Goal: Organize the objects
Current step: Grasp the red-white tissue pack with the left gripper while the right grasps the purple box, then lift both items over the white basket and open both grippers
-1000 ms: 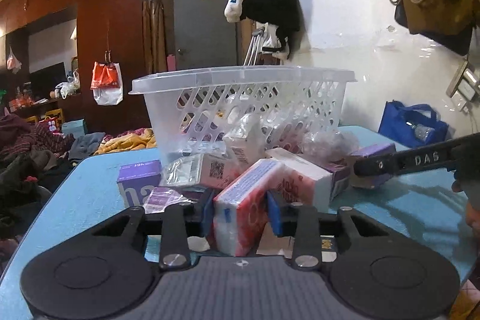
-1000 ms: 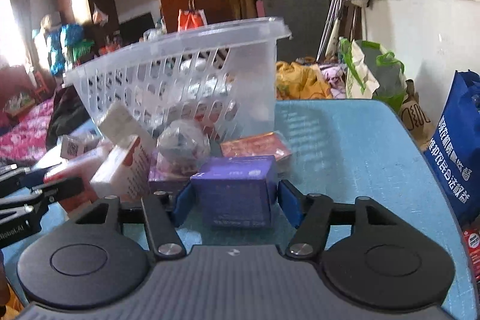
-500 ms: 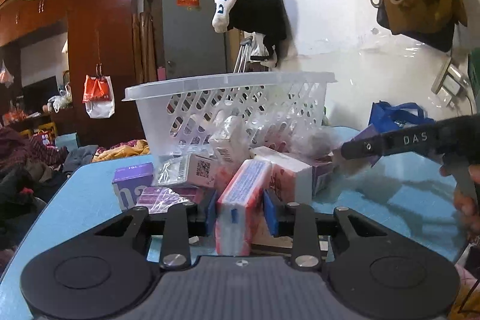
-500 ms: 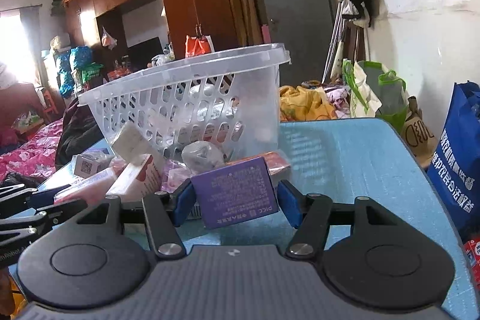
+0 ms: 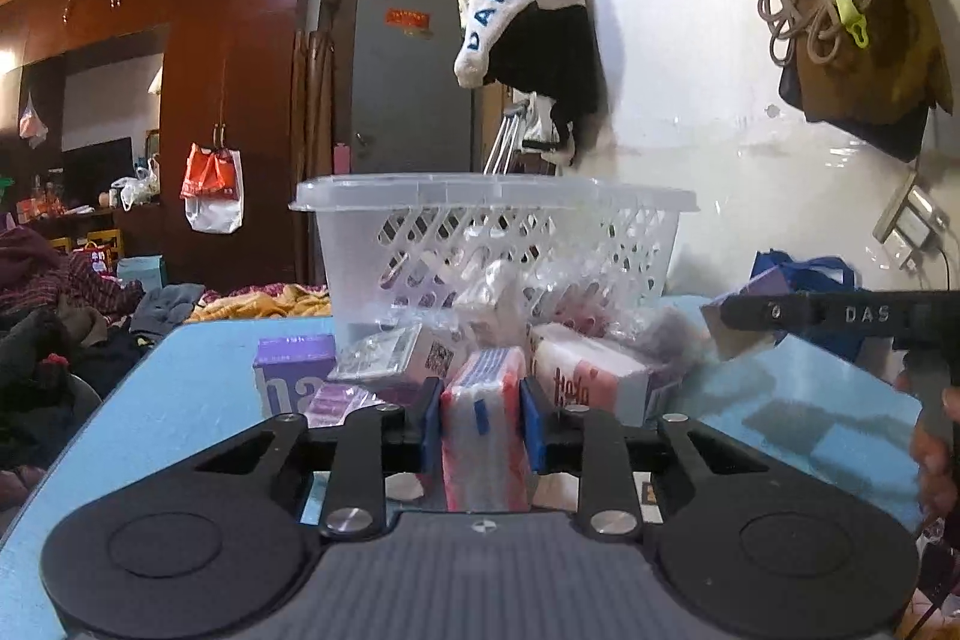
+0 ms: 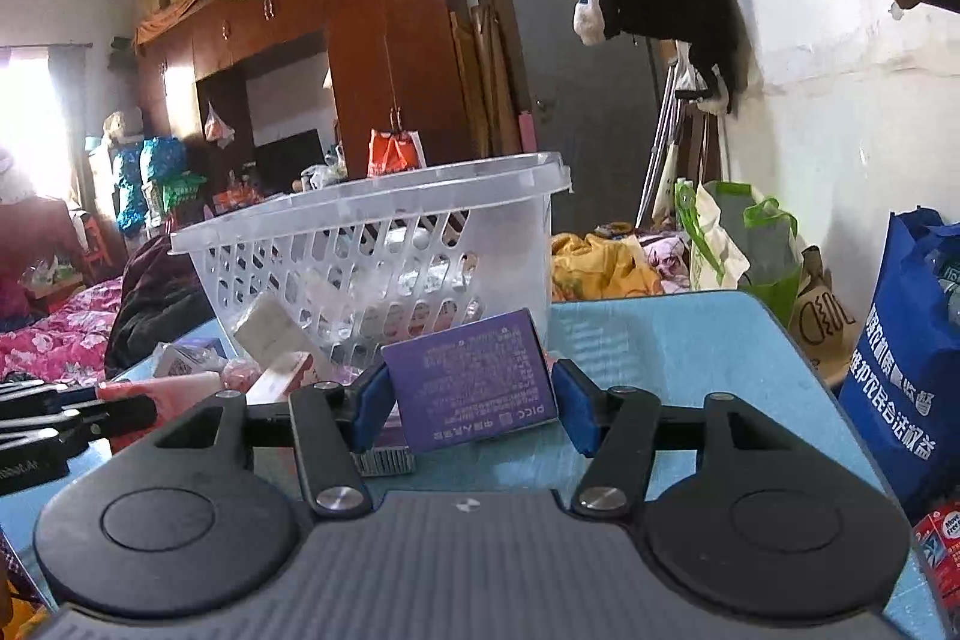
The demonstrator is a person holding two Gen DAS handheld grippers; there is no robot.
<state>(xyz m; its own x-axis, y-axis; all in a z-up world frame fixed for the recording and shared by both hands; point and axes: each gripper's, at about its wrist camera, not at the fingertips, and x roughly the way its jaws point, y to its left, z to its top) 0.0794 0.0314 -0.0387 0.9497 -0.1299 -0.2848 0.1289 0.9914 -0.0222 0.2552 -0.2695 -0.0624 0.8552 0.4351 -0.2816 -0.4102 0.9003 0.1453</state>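
Observation:
My left gripper (image 5: 480,400) is shut on a red, white and blue tissue pack (image 5: 483,442), its blue pads squeezing the pack upright at the front of the pile. My right gripper (image 6: 471,400) has a purple box (image 6: 474,382) between its pads. The jaws are closing on the box, which hangs tilted above the blue table (image 6: 690,340). In the left wrist view that box (image 5: 771,280) shows at the right, past the right gripper's black finger (image 5: 840,313). Behind the pile stands a clear white basket (image 5: 492,190) holding several packets.
Loose items lie in front of the basket: another purple box (image 5: 294,370), a white and pink tissue pack (image 5: 588,376) and a QR-coded packet (image 5: 438,355). A blue bag (image 6: 906,370) stands off the table's right edge. Clothes are heaped to the left.
The right gripper has raised the purple box off the table and tipped it. The left jaws have narrowed onto the tissue pack, which now stands thinner between the pads.

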